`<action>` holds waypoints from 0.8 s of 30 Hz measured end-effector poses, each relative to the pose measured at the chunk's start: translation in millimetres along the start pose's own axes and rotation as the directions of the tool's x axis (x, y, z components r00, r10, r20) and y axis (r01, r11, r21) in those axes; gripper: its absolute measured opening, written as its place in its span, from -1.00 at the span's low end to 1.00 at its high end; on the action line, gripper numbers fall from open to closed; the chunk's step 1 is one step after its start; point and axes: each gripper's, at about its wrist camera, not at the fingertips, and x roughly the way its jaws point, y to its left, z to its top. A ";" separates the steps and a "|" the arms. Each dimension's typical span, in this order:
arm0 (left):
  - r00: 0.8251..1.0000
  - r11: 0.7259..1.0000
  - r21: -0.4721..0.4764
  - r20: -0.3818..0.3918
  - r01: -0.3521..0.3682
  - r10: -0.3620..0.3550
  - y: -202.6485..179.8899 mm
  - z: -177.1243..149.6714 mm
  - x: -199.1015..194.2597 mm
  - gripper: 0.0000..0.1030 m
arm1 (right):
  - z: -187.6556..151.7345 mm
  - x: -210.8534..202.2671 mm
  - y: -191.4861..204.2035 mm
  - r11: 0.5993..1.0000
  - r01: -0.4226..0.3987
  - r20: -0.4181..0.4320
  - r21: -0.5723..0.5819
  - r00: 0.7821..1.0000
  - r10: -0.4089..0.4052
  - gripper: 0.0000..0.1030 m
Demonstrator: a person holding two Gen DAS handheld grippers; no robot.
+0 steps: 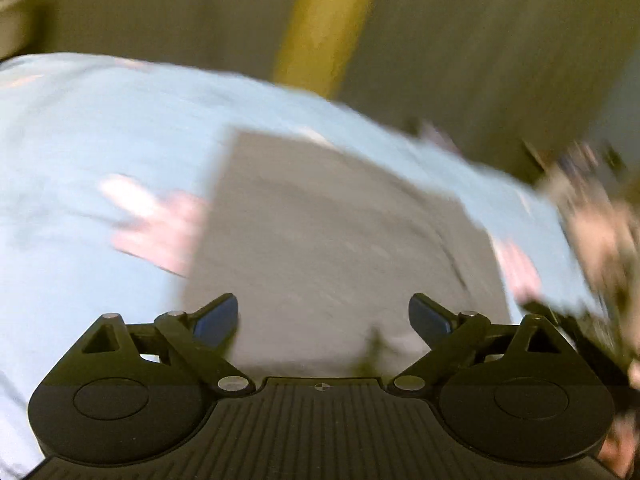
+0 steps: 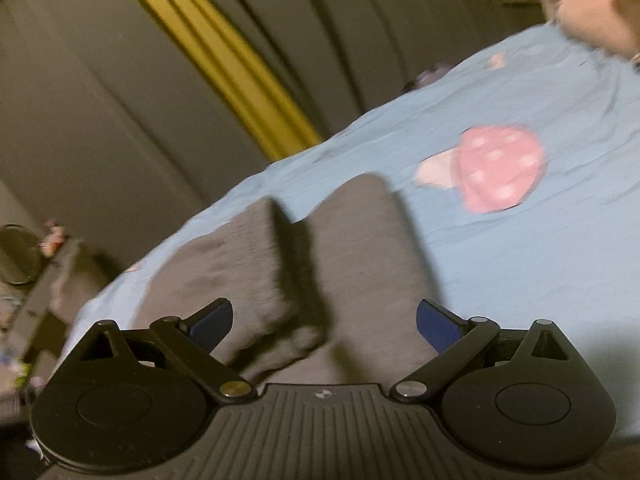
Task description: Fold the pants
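The grey pants (image 1: 340, 240) are laid folded on the light blue bed sheet (image 1: 100, 120). The left hand-held gripper (image 1: 323, 320) is held above them, fingers spread wide, nothing gripped. The right hand-held gripper (image 2: 325, 322) is likewise spread over the pants (image 2: 352, 248), nothing clamped

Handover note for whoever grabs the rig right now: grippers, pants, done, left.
Left gripper: open, nothing between its jaws, above the grey fabric pants.
Right gripper: open, empty, also over the pants.
Pants lie on the light blue bedsheet with pink mushroom prints; in the left wrist view they form a roughly rectangular, flat block, in the right wrist view two rounded ends lie side by side with a dark fold between them.
Done: at least one fold appears made, both grippers released.
Left: probably another fold and squaring up; the blur hides the details.
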 end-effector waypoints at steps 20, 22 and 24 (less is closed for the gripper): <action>0.936 0.911 -0.217 -0.121 -0.350 0.331 91.9 5.4 49.9 0.94 | 27.6 95.9 -26.2 0.929 -0.118 -0.253 0.351 0.943 0.216 0.43; 0.942 0.912 -0.237 -0.112 -0.335 0.317 93.5 4.8 48.8 0.94 | 28.7 96.0 -23.8 0.937 -0.148 -0.258 0.318 0.937 0.236 -0.06; 0.943 0.914 -0.235 -0.112 -0.332 0.313 93.1 4.4 49.8 0.94 | 28.4 95.9 -22.2 0.943 -0.169 -0.263 0.287 0.933 0.247 -0.07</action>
